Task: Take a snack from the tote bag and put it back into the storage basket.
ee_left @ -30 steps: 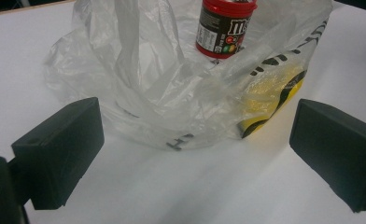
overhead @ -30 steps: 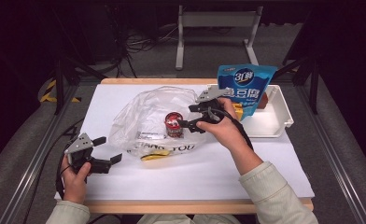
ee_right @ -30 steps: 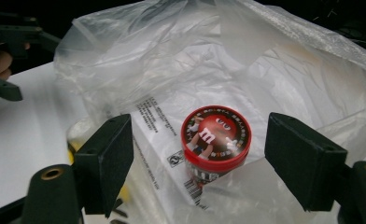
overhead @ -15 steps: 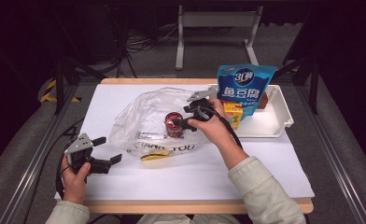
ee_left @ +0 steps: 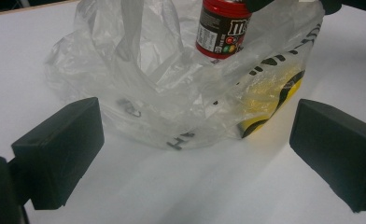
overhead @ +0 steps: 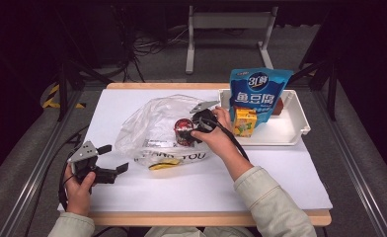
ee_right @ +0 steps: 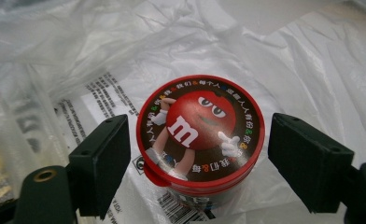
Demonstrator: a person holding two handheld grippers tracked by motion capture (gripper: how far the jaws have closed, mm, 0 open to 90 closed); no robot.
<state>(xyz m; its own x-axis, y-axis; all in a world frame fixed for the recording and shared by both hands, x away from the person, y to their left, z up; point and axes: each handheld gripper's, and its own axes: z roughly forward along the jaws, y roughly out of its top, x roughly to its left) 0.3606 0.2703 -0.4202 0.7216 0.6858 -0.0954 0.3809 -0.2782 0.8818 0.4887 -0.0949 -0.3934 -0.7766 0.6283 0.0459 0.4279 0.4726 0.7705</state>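
1. High view, biggest thing first: the white table (overhead: 280,173) carries a white tray (overhead: 300,129) at its right, with a blue snack pouch (overhead: 258,94) standing in it and a small yellow box (overhead: 244,121) in front of the pouch.
2. A clear plastic bag (overhead: 154,126) lies crumpled mid-table; something yellow shows through its near edge, too blurred to name.
3. The red candy tub (ee_right: 200,140) stands upright amid the bag's folds.
4. The right gripper (ee_right: 197,163) brackets the tub's lid, jaws spread, a gap on the right side, so released rather than gripping.
5. The left gripper (ee_left: 195,158) waits near the bag, jaws wide and empty.
6. Likely step: packing the bag. Next calls for drawing clear without tipping the tub.
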